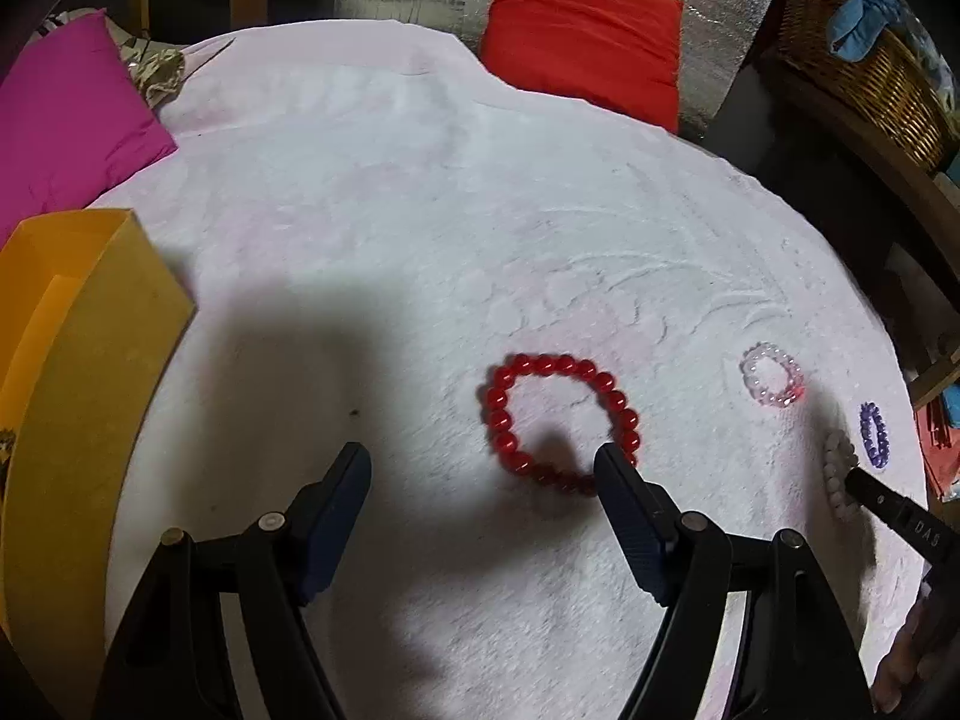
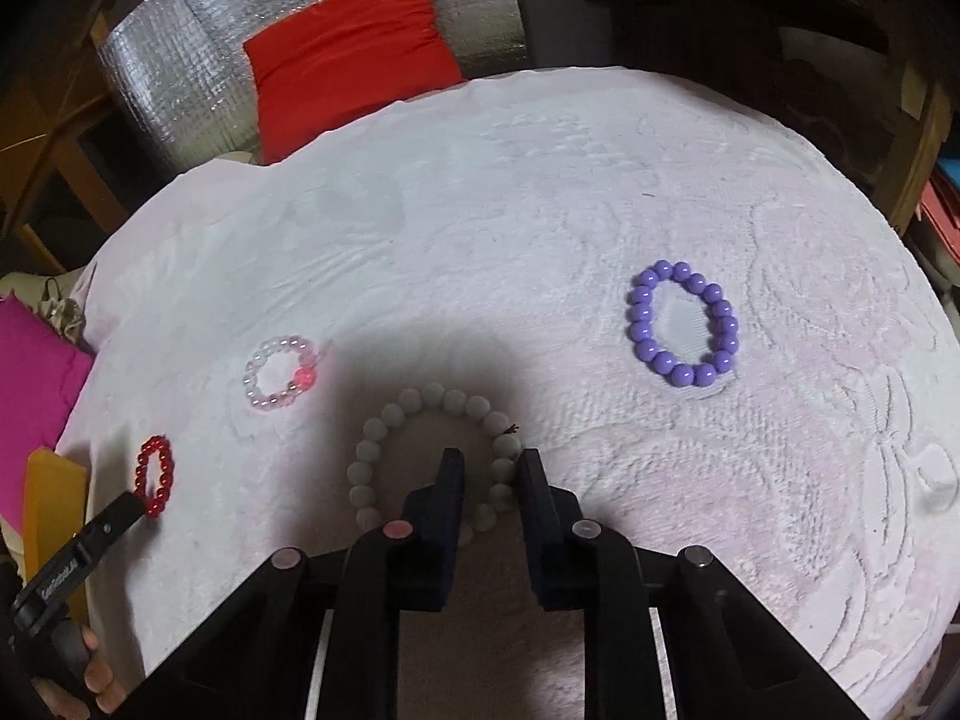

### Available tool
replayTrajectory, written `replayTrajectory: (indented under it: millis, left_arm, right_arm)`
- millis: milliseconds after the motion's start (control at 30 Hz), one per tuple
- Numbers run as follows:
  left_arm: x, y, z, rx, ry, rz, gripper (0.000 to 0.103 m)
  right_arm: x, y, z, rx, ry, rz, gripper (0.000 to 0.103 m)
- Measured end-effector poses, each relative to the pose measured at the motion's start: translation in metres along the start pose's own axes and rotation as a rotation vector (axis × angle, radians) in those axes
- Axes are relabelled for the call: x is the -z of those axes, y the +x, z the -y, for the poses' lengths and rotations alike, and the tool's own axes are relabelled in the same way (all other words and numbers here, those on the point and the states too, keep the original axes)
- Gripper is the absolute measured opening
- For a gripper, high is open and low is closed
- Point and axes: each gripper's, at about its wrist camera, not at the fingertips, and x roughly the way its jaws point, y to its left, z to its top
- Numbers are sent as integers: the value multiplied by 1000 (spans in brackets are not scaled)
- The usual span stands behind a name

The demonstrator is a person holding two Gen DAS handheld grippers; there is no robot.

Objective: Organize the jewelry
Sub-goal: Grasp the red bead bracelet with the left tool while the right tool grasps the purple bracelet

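Four bead bracelets lie on a white cloth. My left gripper is open and empty, its right finger over the near edge of the red bracelet. My right gripper has its jaws narrowed around the right side of the white bracelet, which still lies on the cloth. The clear pink bracelet lies to its left and the purple bracelet to its right. The yellow box stands open at the left in the left wrist view.
A magenta cushion lies at the far left and a red cushion at the back against silver foil. A wicker basket stands at the back right. The cloth reaches to the table's round edge.
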Motion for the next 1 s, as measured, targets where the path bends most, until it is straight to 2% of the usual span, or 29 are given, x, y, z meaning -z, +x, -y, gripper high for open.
replayTrajectory:
  millis: [100, 200, 333, 533, 767, 867, 933, 1000]
  left_arm:
    - [-2, 2, 4, 10, 12, 5, 77]
    - [-1, 0, 8, 7, 26, 7, 77]
    - [0, 2, 15, -2, 71, 4, 77]
    - [1, 15, 20, -8, 88, -10, 77]
    - [6, 14, 32, 18, 169, 23, 76]
    - [5, 14, 34, 28, 188, 30, 66]
    - [4, 14, 37, 39, 196, 35, 54]
    - [2, 15, 38, 40, 202, 39, 51]
  right_arm:
    - [1, -5, 5, -42, 9, -11, 20]
    - [-6, -11, 23, -90, 86, -23, 20]
    - [-10, -15, 45, -100, 164, -15, 20]
    - [-11, -10, 56, -140, 211, -67, 20]
    - [-25, -35, 100, -116, 307, 30, 20]
    - [-29, -35, 124, -99, 385, 40, 22]
    - [-32, -33, 133, -97, 412, 39, 23]
    - [-35, -31, 136, -93, 419, 41, 23]
